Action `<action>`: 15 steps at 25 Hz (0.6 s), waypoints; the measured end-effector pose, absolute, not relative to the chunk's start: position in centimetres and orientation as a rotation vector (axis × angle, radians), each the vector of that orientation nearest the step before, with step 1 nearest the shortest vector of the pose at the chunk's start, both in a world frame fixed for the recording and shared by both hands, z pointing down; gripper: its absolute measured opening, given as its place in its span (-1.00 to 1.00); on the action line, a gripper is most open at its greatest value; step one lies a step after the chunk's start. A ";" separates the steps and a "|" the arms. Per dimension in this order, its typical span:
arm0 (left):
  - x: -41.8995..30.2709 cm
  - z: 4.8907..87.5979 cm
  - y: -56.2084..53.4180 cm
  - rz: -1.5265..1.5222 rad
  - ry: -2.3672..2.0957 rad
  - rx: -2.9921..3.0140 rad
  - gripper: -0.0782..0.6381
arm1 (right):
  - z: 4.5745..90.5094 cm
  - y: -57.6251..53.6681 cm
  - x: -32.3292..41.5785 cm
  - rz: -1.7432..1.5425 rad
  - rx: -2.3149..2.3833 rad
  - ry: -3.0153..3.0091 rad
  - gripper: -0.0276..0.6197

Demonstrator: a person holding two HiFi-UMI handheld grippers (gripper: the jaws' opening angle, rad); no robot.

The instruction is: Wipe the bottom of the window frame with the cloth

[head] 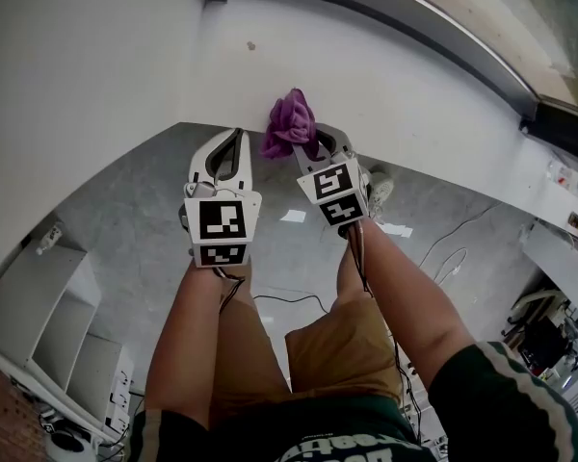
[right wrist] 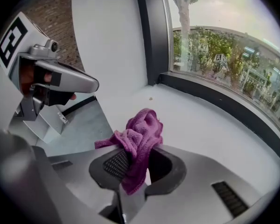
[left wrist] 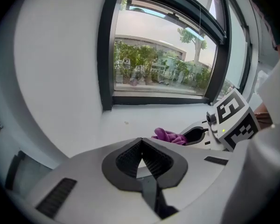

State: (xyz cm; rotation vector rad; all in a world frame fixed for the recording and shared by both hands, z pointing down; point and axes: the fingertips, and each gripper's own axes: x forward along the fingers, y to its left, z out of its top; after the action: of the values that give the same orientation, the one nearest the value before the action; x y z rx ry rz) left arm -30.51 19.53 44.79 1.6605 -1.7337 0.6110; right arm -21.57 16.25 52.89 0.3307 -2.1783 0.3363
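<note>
right tool holding purple cloth short of the window frame, left tool closed and empty

the right tool [right wrist: 137, 149] is gripping the purple cloth [right wrist: 141, 133] between its jaws. the cloth is bunching up above the tips and one end is hanging down into the gap, where it is getting lost behind the jaw pads. the left tool [left wrist: 141, 142] is holding nothing, its jaw tips meeting and only a small triangular gap showing below them. it is sitting just beside the right tool, at about the same height.

the cloth is hovering over the white surface [right wrist: 200, 125] below the dark window frame [right wrist: 214, 101], clearly apart from the frame's bottom bar. the views are not showing whether the cloth is touching that white surface. in the left gripper view most of the cloth is hiding behind the left tool's body, with only a purple edge peeking out.

in the head view the frame is getting cut off at the top edge and the marker cubes [head: 222, 221] are covering both hands, so only the forearms [head: 188, 345] are showing above the grey floor [head: 125, 210].
</note>
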 end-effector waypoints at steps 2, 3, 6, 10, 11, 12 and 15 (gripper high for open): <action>-31.5 44.8 20.2 0.625 -1.753 1.636 -0.76 | 52.9 16.7 -22.9 0.334 0.309 -2.188 -0.63; -31.8 44.8 20.5 0.624 -1.757 1.626 -0.76 | 52.9 16.9 -23.5 0.340 0.300 -2.193 -0.63; -32.8 44.9 21.4 0.631 -1.770 1.600 -0.76 | 53.0 17.5 -25.5 0.339 0.259 -2.209 -0.63; -33.1 45.0 22.3 0.599 -1.773 1.583 -0.76 | 53.0 18.0 -27.0 0.349 0.232 -2.207 -0.63; -33.3 45.0 22.5 0.594 -1.773 1.582 -0.76 | 53.1 18.1 -27.4 0.355 0.228 -2.207 -0.63; -33.7 45.0 22.8 0.593 -1.774 1.582 -0.76 | 53.2 18.4 -28.1 0.363 0.220 -2.209 -0.63; -35.2 44.8 23.9 0.594 -1.791 1.560 -0.76 | 53.3 19.2 -30.6 0.348 0.161 -2.223 -0.63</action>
State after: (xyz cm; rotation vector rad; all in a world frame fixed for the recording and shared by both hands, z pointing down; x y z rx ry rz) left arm -35.18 23.86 44.81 1.5601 -1.7906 0.5943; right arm -30.56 19.18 53.31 0.1606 -2.2230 0.3483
